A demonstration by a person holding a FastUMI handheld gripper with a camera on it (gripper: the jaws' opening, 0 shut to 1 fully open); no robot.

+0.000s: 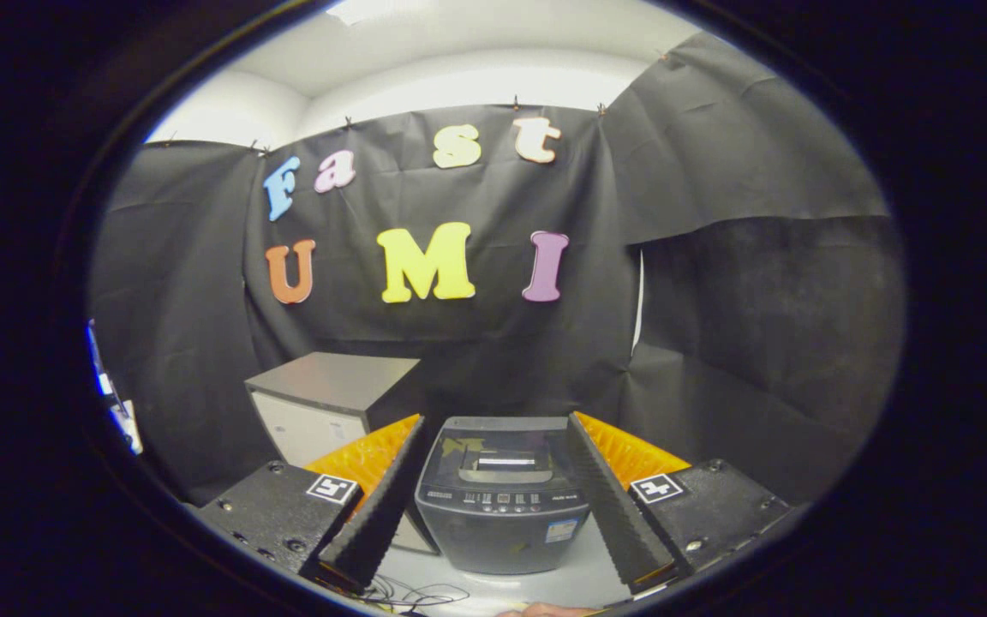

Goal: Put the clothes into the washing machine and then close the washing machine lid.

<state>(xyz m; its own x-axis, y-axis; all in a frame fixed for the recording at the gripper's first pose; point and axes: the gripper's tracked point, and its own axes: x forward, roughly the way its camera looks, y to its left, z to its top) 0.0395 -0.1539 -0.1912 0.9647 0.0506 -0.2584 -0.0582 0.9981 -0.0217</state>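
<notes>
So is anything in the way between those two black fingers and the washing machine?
Nothing visible. The gripper is open and empty, and the washing machine sits framed between its fingers, a little beyond, lid down. A grey cabinet stands off to the side.

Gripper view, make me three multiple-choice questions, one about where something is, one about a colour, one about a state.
1. Where is the dark grey top-loading washing machine?
A. Beyond and between the gripper's fingers
B. On top of the cabinet
C. Behind the cabinet

2. What colour are the panels behind the ribbed black fingers?
A. Blue
B. Orange
C. White

3. How do the fingers stand?
A. Closed on cloth
B. Closed together, empty
C. Spread apart, empty

Answers: 1 A, the machine sits in the gap ahead, right of the grey-topped white cabinet. 2 B, orange shows along both fingers. 3 C, a wide gap, nothing held.
</notes>
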